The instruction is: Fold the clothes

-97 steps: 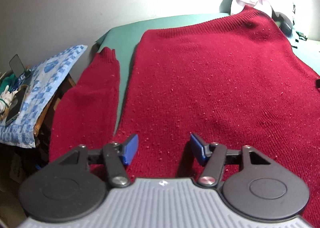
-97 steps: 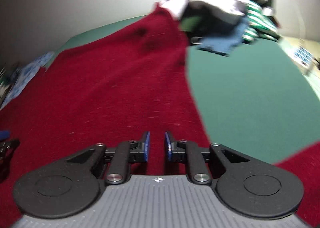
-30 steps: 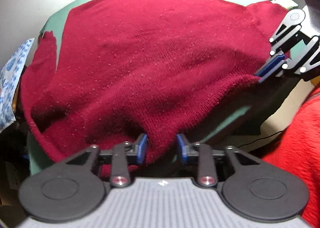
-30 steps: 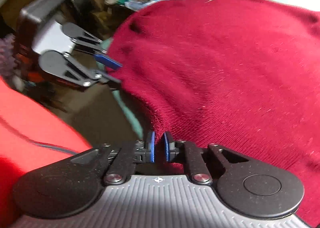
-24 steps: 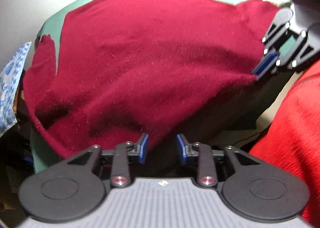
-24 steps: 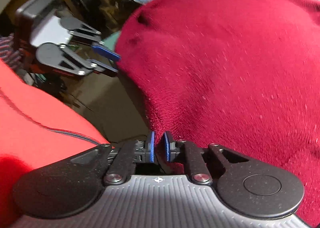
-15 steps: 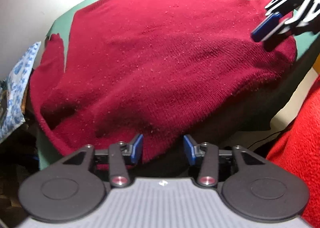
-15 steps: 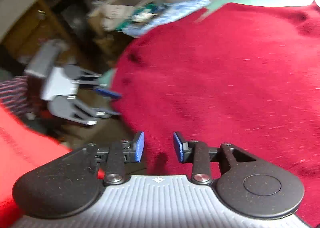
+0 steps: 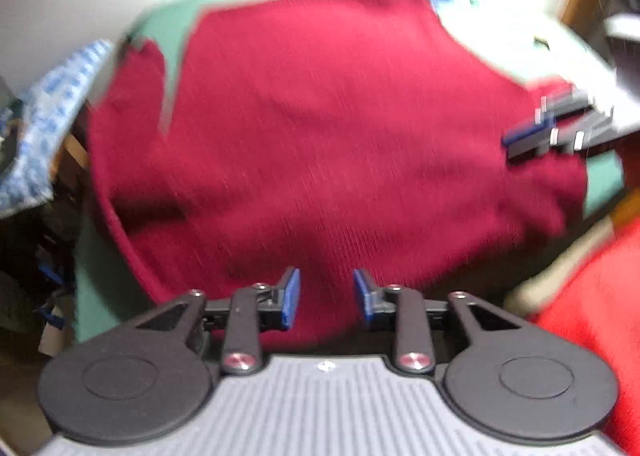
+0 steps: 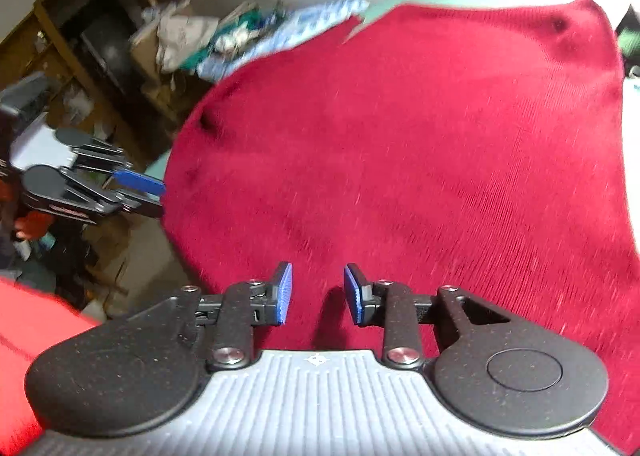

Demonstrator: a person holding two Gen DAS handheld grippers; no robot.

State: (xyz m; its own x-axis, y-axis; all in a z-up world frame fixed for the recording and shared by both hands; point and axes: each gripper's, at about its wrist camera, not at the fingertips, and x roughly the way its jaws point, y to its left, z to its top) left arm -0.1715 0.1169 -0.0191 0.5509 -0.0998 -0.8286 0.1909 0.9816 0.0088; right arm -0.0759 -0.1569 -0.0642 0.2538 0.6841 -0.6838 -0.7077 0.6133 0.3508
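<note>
While sweater (image 9: 328,143) lies flat — right tool (image 10: 318,294) above

The dark red knitted sweater (image 9: 328,127) lies spread flat on the green table surface (image 9: 160,23) and covers most of it. Its body is broad and mostly smooth, with some shallow wrinkles near the front. The near hem hangs a little over the front edge of the green surface. One long sleeve (image 9: 132,95) lies beside the body at the left side, with a narrow strip of green between them. The ribbed far edge (image 10: 480,7) reaches toward the back of the green surface.
</note>
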